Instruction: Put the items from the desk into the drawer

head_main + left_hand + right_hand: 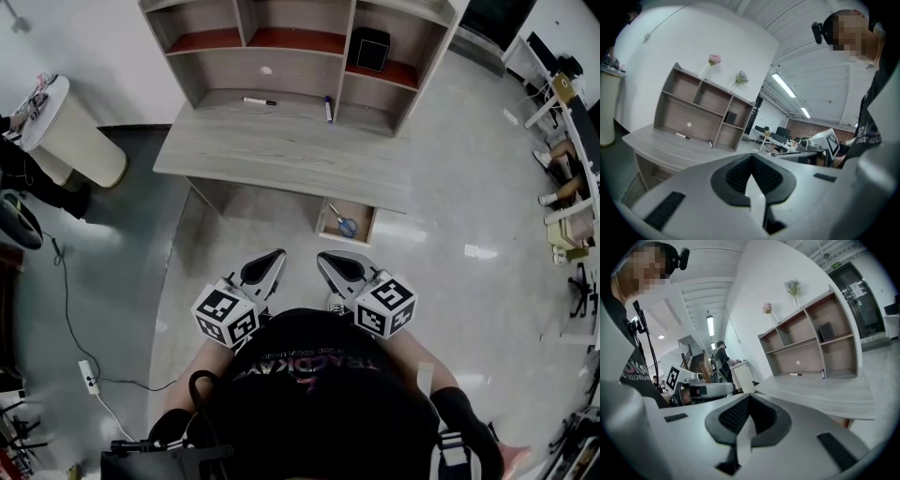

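Observation:
A black marker (259, 100) and a blue-capped pen (328, 109) lie at the back of the grey wooden desk (281, 150), under its shelf unit. Below the desk's front edge a small drawer (323, 225) stands pulled out, with blue-handled scissors (345, 224) inside. My left gripper (277, 255) and right gripper (324, 257) are held close to my body, well short of the desk, both shut and empty. The marker (682, 136) and pen (710, 144) show far off in the left gripper view, beyond my shut left gripper (751, 158). My right gripper (749, 398) points past the desk (825, 394).
A black box (368, 49) sits in a right-hand shelf compartment. A white lidded bin (70, 131) stands left of the desk. A power strip (88, 377) and its cable lie on the floor at left. Other desks (574, 112) and a seated person's legs (560, 153) are at far right.

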### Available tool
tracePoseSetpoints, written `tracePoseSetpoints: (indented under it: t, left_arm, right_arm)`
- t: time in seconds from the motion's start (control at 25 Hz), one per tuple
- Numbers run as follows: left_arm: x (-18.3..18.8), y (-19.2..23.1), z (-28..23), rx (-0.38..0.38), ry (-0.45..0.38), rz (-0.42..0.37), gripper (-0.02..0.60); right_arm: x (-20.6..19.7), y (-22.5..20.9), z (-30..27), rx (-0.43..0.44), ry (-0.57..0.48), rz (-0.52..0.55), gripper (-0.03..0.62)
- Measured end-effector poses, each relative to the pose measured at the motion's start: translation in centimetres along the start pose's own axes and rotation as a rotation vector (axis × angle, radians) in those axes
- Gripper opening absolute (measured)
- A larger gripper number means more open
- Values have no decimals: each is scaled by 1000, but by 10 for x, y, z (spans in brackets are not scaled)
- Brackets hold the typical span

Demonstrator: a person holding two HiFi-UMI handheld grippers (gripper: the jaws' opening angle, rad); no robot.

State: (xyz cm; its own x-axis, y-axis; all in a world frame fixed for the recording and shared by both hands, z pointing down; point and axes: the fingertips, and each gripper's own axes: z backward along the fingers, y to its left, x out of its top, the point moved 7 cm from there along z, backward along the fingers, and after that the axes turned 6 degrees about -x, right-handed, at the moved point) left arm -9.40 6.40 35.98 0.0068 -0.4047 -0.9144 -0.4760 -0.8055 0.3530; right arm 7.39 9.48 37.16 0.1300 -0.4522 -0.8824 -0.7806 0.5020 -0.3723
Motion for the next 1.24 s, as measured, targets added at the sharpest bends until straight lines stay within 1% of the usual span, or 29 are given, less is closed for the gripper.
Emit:
tracePoseSetpoints:
  t: [0.24,0.48,0.8,1.24]
  left_arm:
    - [-3,0,-1,-3,15,6,9]
    - [-3,-1,-5,-17,37,-16,9]
    - [-5,-1,-7,-21,52,-4,9]
    - [-7,-2,-9,-25,54,-1,9]
  right_arm:
    - [-4,0,-2,5,7,-6,17]
    - [-5,0,-5,7,11,-14,17]
    - [-7,-2,-5,6,16,-29,17]
    - [-9,-3,-3,5,21,-30,17]
